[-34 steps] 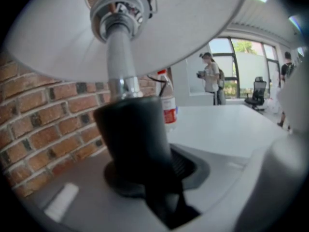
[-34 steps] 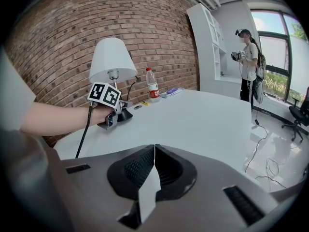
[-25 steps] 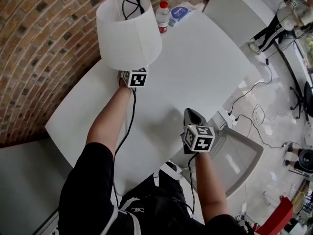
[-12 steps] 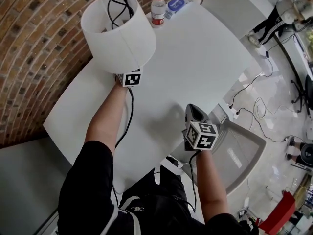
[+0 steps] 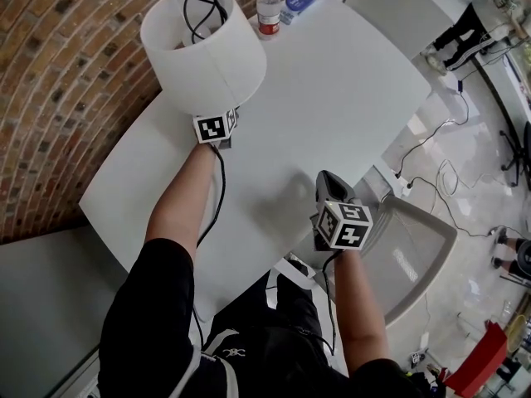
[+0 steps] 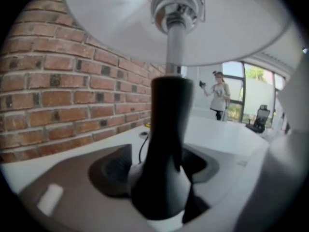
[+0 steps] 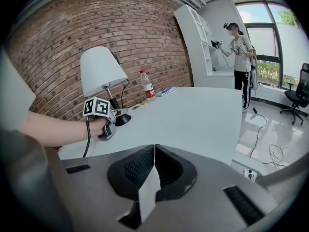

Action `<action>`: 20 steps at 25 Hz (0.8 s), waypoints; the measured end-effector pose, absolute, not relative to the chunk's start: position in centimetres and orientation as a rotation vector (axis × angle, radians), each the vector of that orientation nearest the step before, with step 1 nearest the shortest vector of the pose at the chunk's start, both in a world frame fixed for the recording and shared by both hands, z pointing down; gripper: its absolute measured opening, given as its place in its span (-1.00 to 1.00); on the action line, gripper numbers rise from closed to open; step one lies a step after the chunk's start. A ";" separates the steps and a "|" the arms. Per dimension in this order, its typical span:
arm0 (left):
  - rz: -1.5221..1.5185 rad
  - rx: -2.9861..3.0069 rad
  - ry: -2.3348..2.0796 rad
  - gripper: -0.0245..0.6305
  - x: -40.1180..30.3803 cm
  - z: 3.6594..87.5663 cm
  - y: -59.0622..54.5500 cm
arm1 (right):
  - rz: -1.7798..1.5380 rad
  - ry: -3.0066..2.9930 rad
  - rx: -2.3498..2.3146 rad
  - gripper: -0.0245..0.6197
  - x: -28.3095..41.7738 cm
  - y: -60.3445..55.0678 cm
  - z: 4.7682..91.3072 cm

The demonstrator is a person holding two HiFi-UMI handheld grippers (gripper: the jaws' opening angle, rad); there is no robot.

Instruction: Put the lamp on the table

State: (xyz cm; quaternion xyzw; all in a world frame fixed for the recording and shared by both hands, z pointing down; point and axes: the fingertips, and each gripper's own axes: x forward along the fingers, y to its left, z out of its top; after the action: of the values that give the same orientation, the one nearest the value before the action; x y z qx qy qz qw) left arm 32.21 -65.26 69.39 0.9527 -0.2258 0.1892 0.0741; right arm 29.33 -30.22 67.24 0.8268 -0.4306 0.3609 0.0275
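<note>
The lamp, with a white shade (image 5: 203, 52) and a black stem (image 6: 166, 144), stands on the white table (image 5: 332, 98) close to the brick wall. Its round black foot (image 7: 121, 120) rests on the tabletop. My left gripper (image 5: 226, 123) reaches in under the shade. The jaws of my left gripper (image 6: 161, 163) are opening; the stem is between them, and the pads stand off it on both sides. My right gripper (image 5: 329, 191) hovers shut over the table's near edge, holding nothing. In the right gripper view, the jaws of my right gripper (image 7: 153, 166) meet.
A water bottle (image 5: 267, 8) and a blue packet (image 5: 300, 1) sit at the table's far end. A black cord (image 5: 199, 7) lies coiled inside the shade. A grey chair (image 5: 415, 255) stands to the right, with cables on the floor beyond. A person (image 7: 239, 57) stands by the windows.
The lamp and my left gripper have shifted a little to the left and toward the wall. My right gripper has hardly moved.
</note>
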 end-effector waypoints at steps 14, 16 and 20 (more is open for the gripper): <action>0.822 2.783 -0.766 -0.63 22.5 67.7 -55.7 | 1.040 -1.446 2.509 -0.92 26.6 -29.4 62.0; 0.838 2.761 -0.813 -0.85 20.9 65.9 -54.3 | 1.025 -1.483 2.497 -0.92 25.8 -29.8 60.7; 0.812 2.732 -0.816 -0.92 18.3 61.8 -50.0 | 1.003 -1.560 2.469 -0.93 24.0 -29.6 58.3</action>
State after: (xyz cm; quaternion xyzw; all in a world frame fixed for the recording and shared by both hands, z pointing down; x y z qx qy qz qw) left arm 18.34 -50.01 61.84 0.9180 -0.2741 0.2727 0.0883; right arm 24.00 -29.63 58.26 0.7992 -0.5051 0.3247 0.0268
